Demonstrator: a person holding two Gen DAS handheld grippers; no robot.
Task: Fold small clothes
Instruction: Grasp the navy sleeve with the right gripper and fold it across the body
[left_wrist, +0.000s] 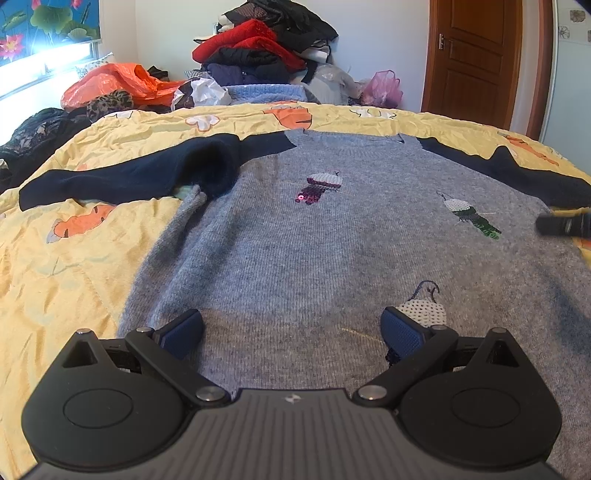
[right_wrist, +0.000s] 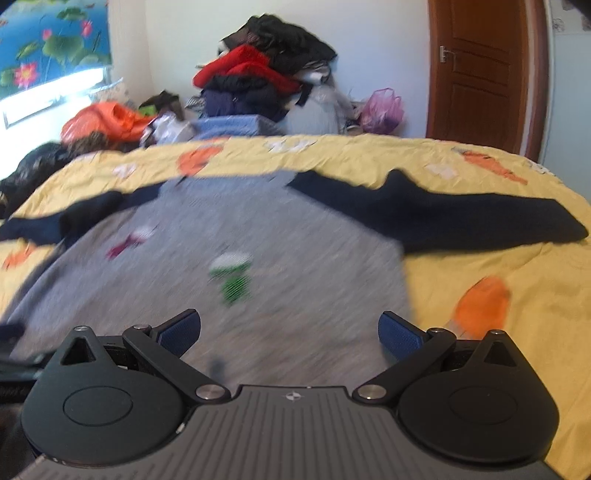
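From the left wrist camera, the left claw hangs low over the hem end of a grey sweater, its two blue-padded fingers spread wide with nothing between them. The sweater lies flat, front up, on a yellow quilt printed with orange carrots that covers the bed. Its navy sleeves reach out to both sides; the left sleeve is bunched and doubled over near the shoulder, with a bit of grey side seam turned up just beside it. Three sequinned bird patches show on the chest: a purple one, a green one, and a white dotted one just beside the claw's right finger. At the right edge a dark tip of the right claw pokes in over the sweater's side. Beyond the bed stand a heap of clothes, an orange plastic bag and a brown door.

The right wrist view is blurred. The right claw is also spread apart and empty, hovering over the sweater's right side near its edge. The right sleeve lies stretched out across the quilt. The green patch sits ahead of the claw, and the clothes heap and door show beyond.
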